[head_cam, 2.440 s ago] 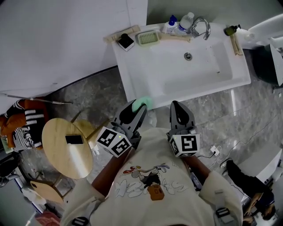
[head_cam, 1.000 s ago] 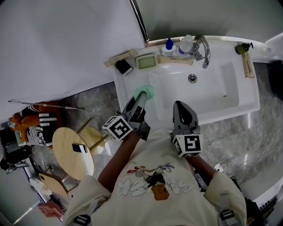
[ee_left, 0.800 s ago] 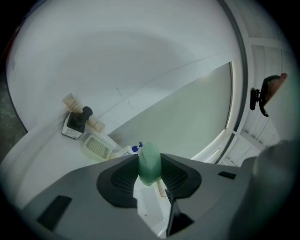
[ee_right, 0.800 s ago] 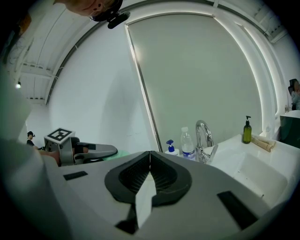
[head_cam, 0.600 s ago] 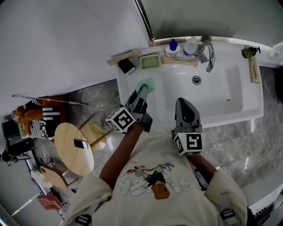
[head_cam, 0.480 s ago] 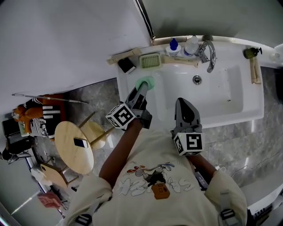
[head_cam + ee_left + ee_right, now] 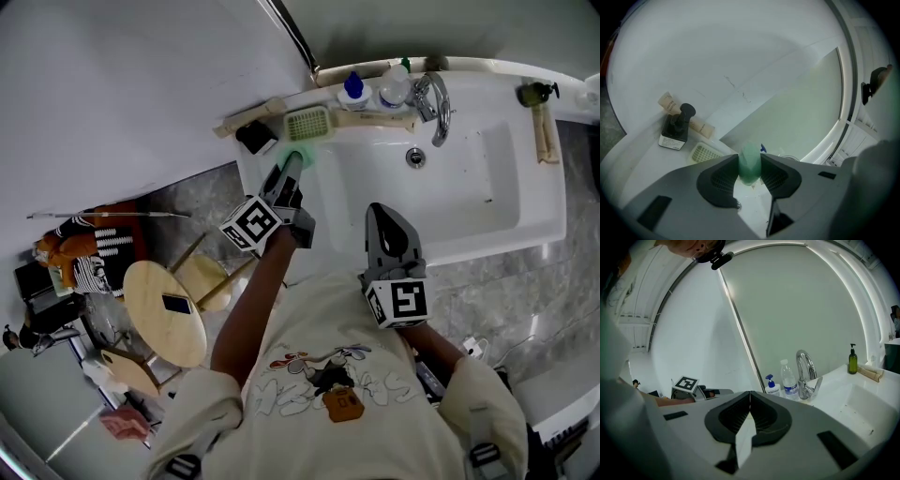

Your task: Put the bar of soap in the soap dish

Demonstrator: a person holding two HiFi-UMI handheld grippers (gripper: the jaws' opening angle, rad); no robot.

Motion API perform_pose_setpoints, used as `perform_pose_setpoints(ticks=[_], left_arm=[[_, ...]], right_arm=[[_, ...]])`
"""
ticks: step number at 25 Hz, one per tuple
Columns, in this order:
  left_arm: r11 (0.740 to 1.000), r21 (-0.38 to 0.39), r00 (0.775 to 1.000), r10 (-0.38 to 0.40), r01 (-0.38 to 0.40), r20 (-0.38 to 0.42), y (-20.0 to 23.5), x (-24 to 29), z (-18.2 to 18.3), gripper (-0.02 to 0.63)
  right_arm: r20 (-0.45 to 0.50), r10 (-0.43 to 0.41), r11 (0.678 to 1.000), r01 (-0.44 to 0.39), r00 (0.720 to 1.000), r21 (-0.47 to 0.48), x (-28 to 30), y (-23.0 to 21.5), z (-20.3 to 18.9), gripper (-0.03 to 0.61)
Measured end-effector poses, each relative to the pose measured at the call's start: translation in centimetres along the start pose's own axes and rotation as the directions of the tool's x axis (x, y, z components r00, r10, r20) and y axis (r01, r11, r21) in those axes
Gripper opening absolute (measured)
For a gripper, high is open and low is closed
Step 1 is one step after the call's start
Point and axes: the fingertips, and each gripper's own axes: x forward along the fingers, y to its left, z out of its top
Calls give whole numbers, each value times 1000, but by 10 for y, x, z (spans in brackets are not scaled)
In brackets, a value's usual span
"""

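At the back left corner of the white sink (image 7: 469, 187), the left claw (image 7: 292, 161) is clamped on the bar of soap (image 7: 750, 164), a pale green bar pinched across its broad faces. Seen along the jaws, the bar is edge-on. Its long axis stands upright, crosswise to the squeeze, and its upper end rises above the jaw tips. In the head view the soap hangs over the sink's rim just in front of the soap dish (image 7: 307, 123), near it but not in it.

The dish, a pale green slotted tray, lies flat on the ledge with its grid wholly in sight. Just to its left stands a black pump bottle (image 7: 255, 138). To its right a wooden strip (image 7: 375, 116) runs along the ledge past a blue-capped bottle (image 7: 353, 90) and a clear bottle (image 7: 394, 89) toward the tap (image 7: 433, 80). The basin, with its drain (image 7: 415, 157), opens to the right of the soap.

The right claw (image 7: 380, 214) hangs over the sink's near edge, well apart from the dish, with its jaws together and holding nothing.
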Motion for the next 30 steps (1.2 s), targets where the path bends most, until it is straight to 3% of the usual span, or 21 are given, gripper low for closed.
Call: perform_pose_setpoints(ticks=[9, 14, 26, 30], left_arm=[[999, 33, 999, 43, -42, -27, 17, 18, -3, 146], [998, 35, 998, 59, -57, -36, 26, 26, -4, 146], [995, 43, 993, 92, -89, -70, 47, 45, -7, 146], [989, 56, 987, 140, -135, -84, 65, 48, -7, 146]], right_arm=[[-22, 54, 999, -54, 998, 4, 19, -1, -13, 6], [-41, 84, 996, -85, 996, -38, 33, -2, -20, 6], [-3, 105, 990, -105, 994, -93, 70, 0, -20, 6], [-9, 107, 990, -108, 994, -92, 78, 0, -23, 6]])
